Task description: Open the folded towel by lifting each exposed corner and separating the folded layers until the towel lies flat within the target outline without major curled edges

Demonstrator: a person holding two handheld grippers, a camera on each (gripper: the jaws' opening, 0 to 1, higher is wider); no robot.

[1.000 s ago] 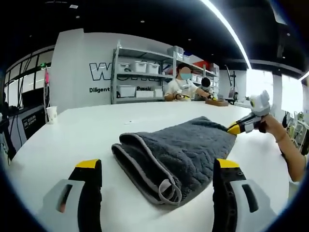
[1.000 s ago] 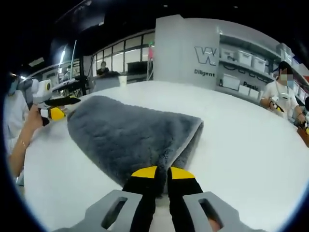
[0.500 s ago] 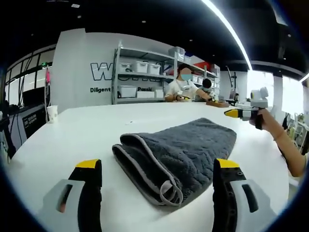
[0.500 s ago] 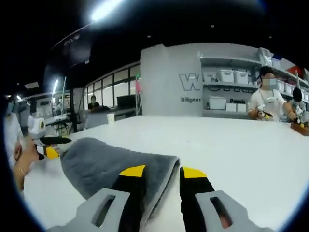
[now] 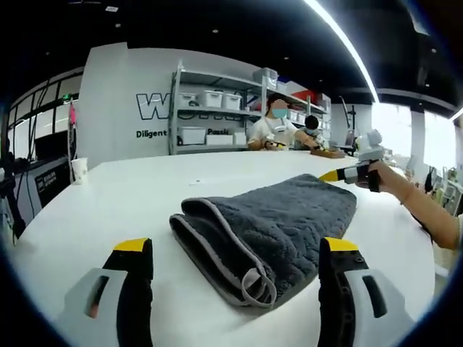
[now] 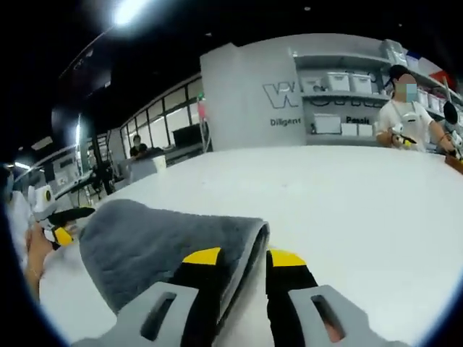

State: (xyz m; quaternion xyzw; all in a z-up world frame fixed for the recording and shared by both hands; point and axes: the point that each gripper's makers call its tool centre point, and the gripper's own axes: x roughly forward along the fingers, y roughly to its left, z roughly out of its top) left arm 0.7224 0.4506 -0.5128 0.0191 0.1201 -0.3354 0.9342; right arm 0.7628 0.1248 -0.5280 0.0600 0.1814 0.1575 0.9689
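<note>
A folded grey towel (image 5: pixel 269 223) with a lighter hem lies on the white table (image 5: pixel 123 199), its rolled fold and a hanging loop nearest me. My left gripper (image 5: pixel 236 249) stands open, its two yellow-tipped jaws wide apart on either side of the towel's near end, touching nothing. A hand holds my right gripper (image 5: pixel 331 176) just above the towel's far corner. In the right gripper view, my right gripper (image 6: pixel 243 257) is open, with the towel (image 6: pixel 155 242) and its hemmed edge lying just beyond the jaws. The left gripper (image 6: pixel 66 223) shows at the towel's far left.
A paper cup (image 5: pixel 77 170) stands at the table's far left. Two people (image 5: pixel 277 130) work at the far end, in front of shelves with white bins (image 5: pixel 210 101). The person's forearm (image 5: pixel 428 217) reaches in from the right. Bare table (image 6: pixel 362 210) spreads right of the towel.
My right gripper, shut on the towel's far corner a second ago, has opened, let it go and lifted away. The corner has settled back onto the table. My left gripper has stayed put.
</note>
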